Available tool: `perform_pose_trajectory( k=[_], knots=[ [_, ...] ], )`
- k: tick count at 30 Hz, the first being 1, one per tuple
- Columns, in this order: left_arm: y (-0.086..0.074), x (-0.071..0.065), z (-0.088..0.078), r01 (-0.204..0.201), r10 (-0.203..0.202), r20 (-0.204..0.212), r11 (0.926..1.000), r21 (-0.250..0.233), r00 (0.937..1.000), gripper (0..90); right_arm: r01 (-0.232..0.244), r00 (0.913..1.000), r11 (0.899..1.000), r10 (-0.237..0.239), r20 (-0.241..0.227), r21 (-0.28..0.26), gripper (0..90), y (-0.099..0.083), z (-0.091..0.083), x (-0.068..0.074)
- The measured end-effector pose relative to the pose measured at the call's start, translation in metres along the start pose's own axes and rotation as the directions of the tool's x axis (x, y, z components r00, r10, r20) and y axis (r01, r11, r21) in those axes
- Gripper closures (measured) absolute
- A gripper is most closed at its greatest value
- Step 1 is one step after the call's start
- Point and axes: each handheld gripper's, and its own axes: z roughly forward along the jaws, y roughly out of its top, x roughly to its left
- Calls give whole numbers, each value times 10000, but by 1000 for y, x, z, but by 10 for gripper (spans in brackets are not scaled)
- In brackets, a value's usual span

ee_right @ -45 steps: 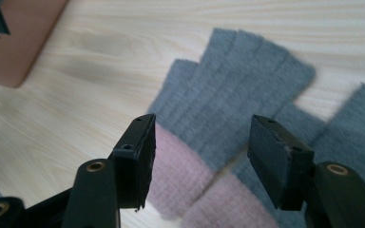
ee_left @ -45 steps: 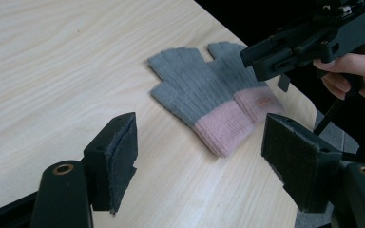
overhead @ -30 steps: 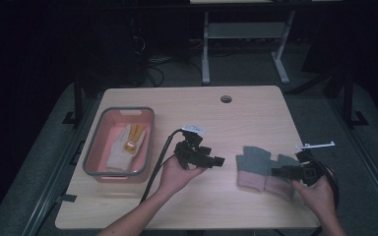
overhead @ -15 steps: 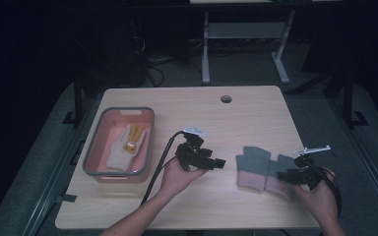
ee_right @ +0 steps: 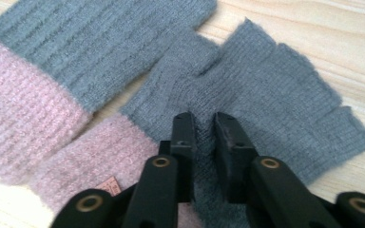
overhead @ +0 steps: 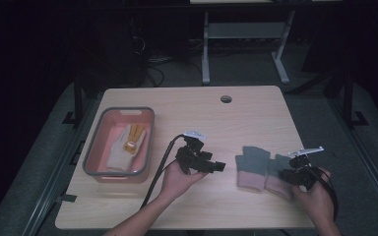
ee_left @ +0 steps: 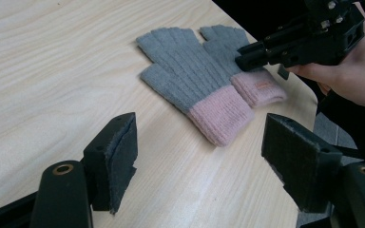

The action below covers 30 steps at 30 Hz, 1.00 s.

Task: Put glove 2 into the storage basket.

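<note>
Two grey gloves w/ pink cuffs lie flat, side by side, at approx. 4 o'clock on the tabletop (overhead: pixel 187 105). Right glove (ee_right: pixel 266 95) overlaps the edge of the left glove (overhead: pixel 252 166), cuffs toward the person.

Right tongs (ee_right: pixel 204 124) have just been closing; in the right gripper view the jaws are nearly together, pinching a ridge of grey knit on the right glove, just above its pink cuff. Right hand (overhead: pixel 315 194) sits at 5 o'clock, by the tabletop's near edge.

Left tongs (overhead: pixel 220 166) are spread wide w/ nothing between them, held just above the wood approx. at centre, pointing toward 3 o'clock at the gloves, near but not touching. Left hand (overhead: pixel 177 174) grips the body from below; cable trails back toward 7 o'clock.

Pink bin (overhead: pixel 91 162) w/ grey rim at 9 o'clock holds a pale glove (overhead: pixel 120 150) w/ orange-ish fingers, prob. a work glove; detail too dim to tell.
</note>
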Motion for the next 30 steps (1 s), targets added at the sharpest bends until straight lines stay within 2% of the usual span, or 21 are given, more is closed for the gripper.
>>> perform_pose_trajectory(
  k=[7, 10, 13, 19, 24, 30],
  knots=[
    [1, 2, -3, -24, 24, -48, 10000, -25, 10000, 280, -449, 9982, 9988, 456, -385, 176, 852, 2, -5, -4],
    [2, 3, -4, -27, 27, -95, 10000, -53, 10000, 281, -442, 9973, 9990, 447, -578, 103, 859, 3, -11, -6],
    [2, 3, -4, -26, 25, -102, 10000, -58, 9999, 281, -354, 9981, 9994, 357, -507, 61, 859, 4, -16, -6],
    [2, 2, -4, -29, 28, -81, 10000, -75, 10000, 281, -408, 9967, 9989, 392, -715, -217, 859, 12, -31, -6],
    [2, 2, -4, -46, 45, -83, 10000, -59, 10000, 280, -100, 9966, 9989, 61, -826, -460, 858, 24, -40, 3],
    [2, 2, -4, -46, 45, -74, 10000, -77, 10000, 281, 211, 9934, 9984, -268, -1114, -521, 857, 36, -37, 19]
  ],
)
